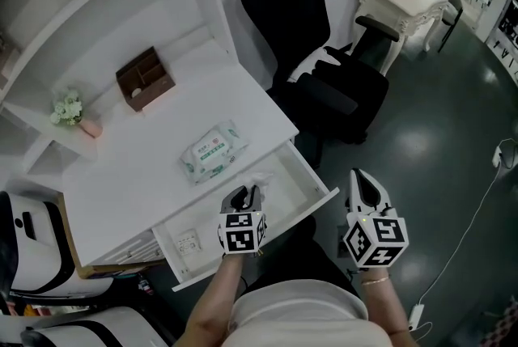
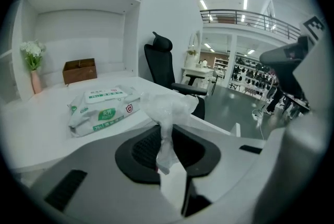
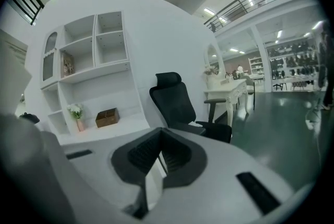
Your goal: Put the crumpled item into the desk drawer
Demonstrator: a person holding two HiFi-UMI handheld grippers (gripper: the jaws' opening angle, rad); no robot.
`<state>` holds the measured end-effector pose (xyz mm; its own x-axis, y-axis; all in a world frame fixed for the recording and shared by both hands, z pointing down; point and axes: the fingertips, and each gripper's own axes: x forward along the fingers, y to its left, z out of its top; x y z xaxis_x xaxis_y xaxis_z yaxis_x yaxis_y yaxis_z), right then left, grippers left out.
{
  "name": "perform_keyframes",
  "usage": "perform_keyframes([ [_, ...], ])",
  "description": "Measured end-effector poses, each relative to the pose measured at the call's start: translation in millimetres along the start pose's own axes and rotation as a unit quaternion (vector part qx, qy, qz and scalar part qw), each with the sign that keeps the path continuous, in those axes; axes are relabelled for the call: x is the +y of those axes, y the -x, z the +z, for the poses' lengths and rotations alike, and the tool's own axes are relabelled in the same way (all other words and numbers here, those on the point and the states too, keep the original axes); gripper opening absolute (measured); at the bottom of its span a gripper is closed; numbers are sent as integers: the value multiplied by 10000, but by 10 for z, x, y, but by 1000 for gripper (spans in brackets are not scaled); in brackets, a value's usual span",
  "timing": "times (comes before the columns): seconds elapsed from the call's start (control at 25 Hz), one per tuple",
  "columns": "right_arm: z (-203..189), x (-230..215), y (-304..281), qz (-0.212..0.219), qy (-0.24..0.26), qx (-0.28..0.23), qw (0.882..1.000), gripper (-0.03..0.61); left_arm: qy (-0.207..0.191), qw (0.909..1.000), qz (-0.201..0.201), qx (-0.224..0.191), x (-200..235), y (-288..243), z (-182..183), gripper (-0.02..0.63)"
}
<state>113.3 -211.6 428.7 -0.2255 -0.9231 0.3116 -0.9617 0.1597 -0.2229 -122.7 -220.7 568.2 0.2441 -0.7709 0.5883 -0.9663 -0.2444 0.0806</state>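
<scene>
My left gripper is shut on the crumpled item, a wad of thin white translucent wrap that sticks up from between the pads. In the head view the crumpled item hangs over the open desk drawer, which is pulled out from the white desk. My right gripper hovers to the right of the drawer, above the dark floor, its jaws together with nothing between them.
A pack of wet wipes lies on the desk near the drawer. A brown box and a flower vase stand at the back. A small white object lies in the drawer. A black office chair stands right of the desk.
</scene>
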Motion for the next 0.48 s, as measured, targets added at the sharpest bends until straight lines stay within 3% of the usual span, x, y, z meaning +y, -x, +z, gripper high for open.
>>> perform_keyframes([
  [0.48, -46, -54, -68, -42, -33, 125, 9999, 2, -211, 9955, -197, 901, 6, -400, -492, 58],
])
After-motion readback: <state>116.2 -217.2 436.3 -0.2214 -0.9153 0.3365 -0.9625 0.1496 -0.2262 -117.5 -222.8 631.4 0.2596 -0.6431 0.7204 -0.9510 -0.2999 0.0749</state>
